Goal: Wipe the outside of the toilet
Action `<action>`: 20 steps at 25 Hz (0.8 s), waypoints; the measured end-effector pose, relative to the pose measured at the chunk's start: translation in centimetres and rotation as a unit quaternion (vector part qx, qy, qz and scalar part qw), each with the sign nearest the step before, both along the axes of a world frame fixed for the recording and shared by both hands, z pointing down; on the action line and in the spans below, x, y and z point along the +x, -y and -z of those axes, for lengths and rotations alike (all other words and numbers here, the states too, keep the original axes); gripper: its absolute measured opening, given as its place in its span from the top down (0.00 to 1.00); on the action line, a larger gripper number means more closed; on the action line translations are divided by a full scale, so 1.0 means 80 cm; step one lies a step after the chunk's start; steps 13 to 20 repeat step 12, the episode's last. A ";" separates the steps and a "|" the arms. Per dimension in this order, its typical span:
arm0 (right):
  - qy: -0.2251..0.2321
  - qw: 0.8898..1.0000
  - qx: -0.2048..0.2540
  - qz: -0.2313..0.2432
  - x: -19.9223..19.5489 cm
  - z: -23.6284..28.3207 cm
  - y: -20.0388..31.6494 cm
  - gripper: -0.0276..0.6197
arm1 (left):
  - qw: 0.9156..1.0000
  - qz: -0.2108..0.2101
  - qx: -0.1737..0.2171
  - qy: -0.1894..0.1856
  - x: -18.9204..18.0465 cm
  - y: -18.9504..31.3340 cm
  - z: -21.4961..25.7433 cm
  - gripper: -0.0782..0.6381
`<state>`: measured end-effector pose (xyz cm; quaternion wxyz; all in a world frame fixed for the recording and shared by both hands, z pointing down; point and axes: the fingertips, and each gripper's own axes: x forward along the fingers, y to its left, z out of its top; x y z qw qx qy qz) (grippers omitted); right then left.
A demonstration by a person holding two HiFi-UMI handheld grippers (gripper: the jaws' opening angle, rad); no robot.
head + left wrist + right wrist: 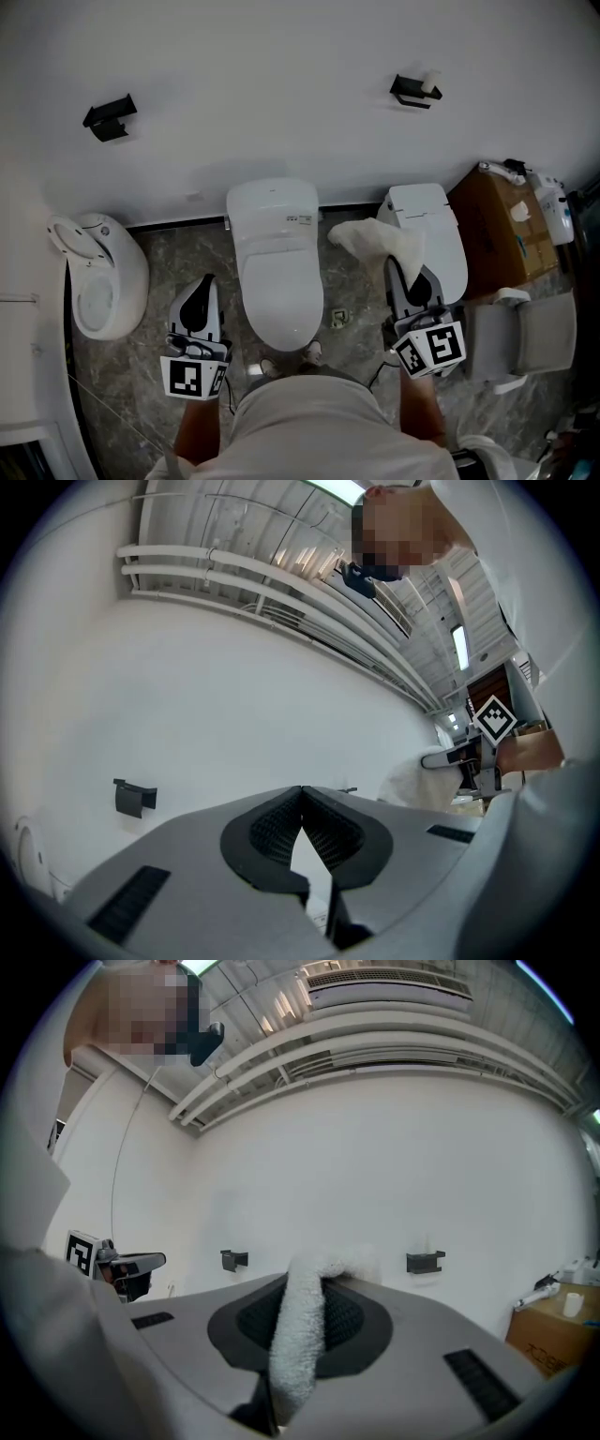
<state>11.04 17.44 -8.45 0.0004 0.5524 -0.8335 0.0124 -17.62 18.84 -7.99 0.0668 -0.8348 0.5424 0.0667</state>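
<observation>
**Cloth in right gripper, toilet ahead**

The toilet (274, 272) stands lid down at the floor's back edge, against the wall and between your grippers. The right hand-held gripper (398, 272) is clamped on the cloth (375, 239), which is held off the toilet's right side and apart from it. The left hand-held gripper (206, 281) has its jaws together with nothing in them. The porcelain doesn't show which sides are already wiped. When wiping, hold the clamp firm, lay the loose fold flat on the shell, press lightly and overlap your strokes.

Soft, even light comes from above; a ceiling panel (336, 487) glows at the frame edge. The white wall (281, 84) and toilet (274, 272) look bright and nearly featureless, the marble floor (178, 267) dimmer. Both gripper views bulge heavily, with black corners.
</observation>
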 end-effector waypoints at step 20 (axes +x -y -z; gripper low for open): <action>0.005 1.000 -0.009 0.017 0.021 -0.016 0.022 0.85 | 1.000 0.019 -0.006 0.010 0.021 0.004 -0.002 0.87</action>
